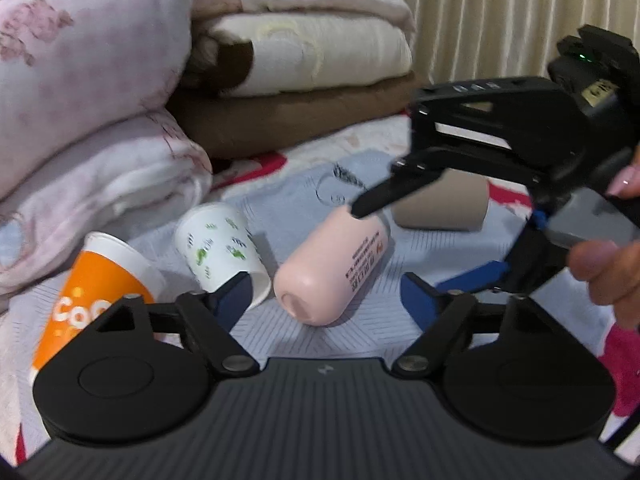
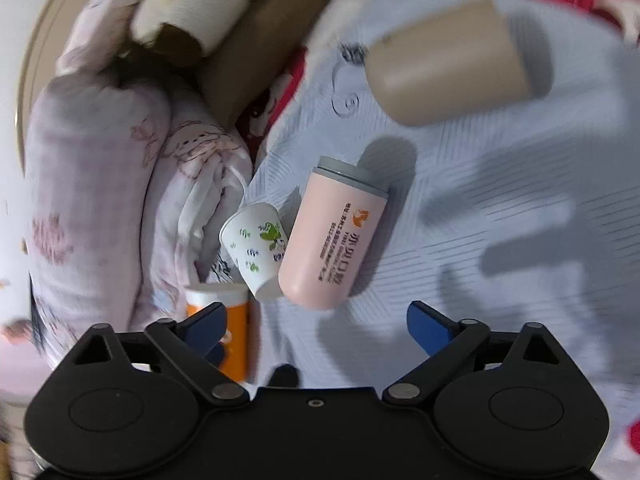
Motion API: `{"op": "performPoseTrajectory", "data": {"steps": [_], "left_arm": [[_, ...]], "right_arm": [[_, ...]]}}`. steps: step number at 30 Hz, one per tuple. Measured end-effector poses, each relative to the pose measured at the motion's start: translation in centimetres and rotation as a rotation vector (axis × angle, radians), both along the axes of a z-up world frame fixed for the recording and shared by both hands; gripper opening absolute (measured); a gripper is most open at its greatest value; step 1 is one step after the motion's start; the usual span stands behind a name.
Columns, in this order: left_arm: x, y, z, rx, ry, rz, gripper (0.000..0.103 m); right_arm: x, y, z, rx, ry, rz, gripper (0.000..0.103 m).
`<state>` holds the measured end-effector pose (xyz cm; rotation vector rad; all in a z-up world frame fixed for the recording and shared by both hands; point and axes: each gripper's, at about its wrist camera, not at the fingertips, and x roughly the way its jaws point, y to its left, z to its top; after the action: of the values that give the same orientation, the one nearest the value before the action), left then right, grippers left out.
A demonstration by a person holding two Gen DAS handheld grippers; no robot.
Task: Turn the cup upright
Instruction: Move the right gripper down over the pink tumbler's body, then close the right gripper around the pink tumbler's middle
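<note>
**A:** So, nearest the left gripper point(image 1: 328, 292): its blue-padded jaws are spread wide with nothing between them. The left pad sits right at the rim of the white cup with green prints point(image 1: 220, 248), but whether they're touching can't be told from that angle.

**B:** And the pink cup point(image 1: 334, 268)?

**A:** It's lying on its side on the pale blue striped sheet point(image 1: 352, 336), rounded base toward the left camera, grey rim end pointing away. The white one lies tipped over just beside it. An orange paper cup point(image 1: 96, 292) is at the left, partly hidden behind the gripper.

**B:** Right side?

**A:** The right gripper point(image 2: 316, 322) hangs above the pink cup point(image 2: 334, 236), jaws wide apart, holding nothing. Its camera looks down on the cup's orange lettering.

**B:** Further back?

**A:** A tan cup point(image 2: 448, 68) on its side, well apart from the others. Then folded blankets point(image 1: 100, 92) and a beige curtain point(image 1: 500, 12).
</note>
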<state>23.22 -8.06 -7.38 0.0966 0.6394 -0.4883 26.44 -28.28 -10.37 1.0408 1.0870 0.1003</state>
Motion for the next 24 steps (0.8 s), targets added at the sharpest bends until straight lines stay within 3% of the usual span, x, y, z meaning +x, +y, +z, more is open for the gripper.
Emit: {"op": "performPoseTrajectory", "data": {"steps": [7, 16, 20, 24], "left_arm": [[2.4, 0.2, -2.4, -0.039, 0.062, 0.01, 0.069], [3.1, 1.0, -4.0, -0.095, 0.1, 0.006, 0.053], [3.7, 1.1, -4.5, -0.071, 0.117, -0.021, 0.047], [3.3, 1.9, -4.7, -0.099, 0.104, -0.028, 0.041]], "right_arm": [[2.9, 0.4, -3.0, 0.061, 0.031, 0.002, 0.094], [6.1, 0.1, -4.5, 0.068, 0.039, -0.034, 0.094], [7.2, 0.5, -4.1, 0.007, 0.002, -0.019, 0.094], [7.3, 0.5, -3.8, -0.03, -0.023, -0.012, 0.092]]}}
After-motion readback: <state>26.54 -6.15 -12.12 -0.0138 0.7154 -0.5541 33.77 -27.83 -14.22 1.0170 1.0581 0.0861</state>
